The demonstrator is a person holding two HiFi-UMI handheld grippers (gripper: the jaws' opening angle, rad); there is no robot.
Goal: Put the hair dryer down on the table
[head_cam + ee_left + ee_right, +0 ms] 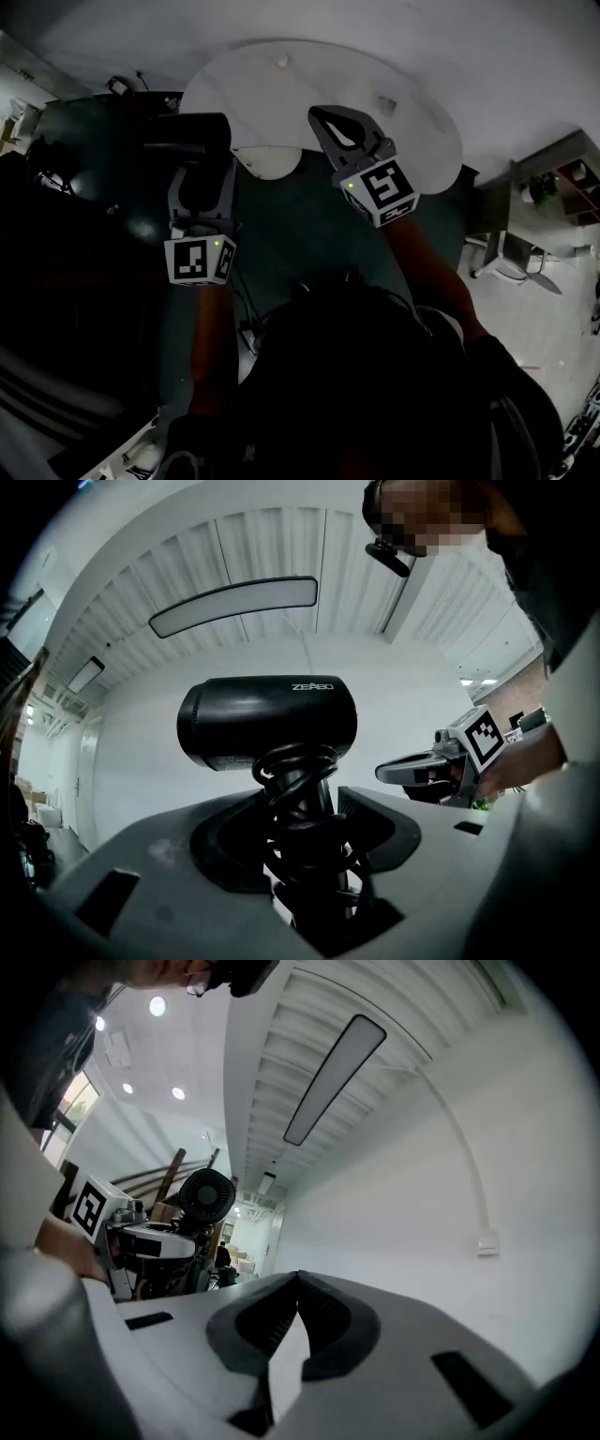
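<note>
Gripping black hair dryer (pixel 267 719), cord (pixel 292 757) coiled round handle (pixel 309 803)

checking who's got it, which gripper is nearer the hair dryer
Left. The left gripper is shut on the handle of the hair dryer; the right gripper is off to its right, shut, empty, not touching it.

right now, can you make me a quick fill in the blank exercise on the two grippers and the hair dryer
1. The left gripper is shut on the black hair dryer, gripping it by its ____.
2. A black ____ is wound around that part.
3. The right gripper has its jaws together with ____ between them.

Missing words: handle; cord; nothing
</note>
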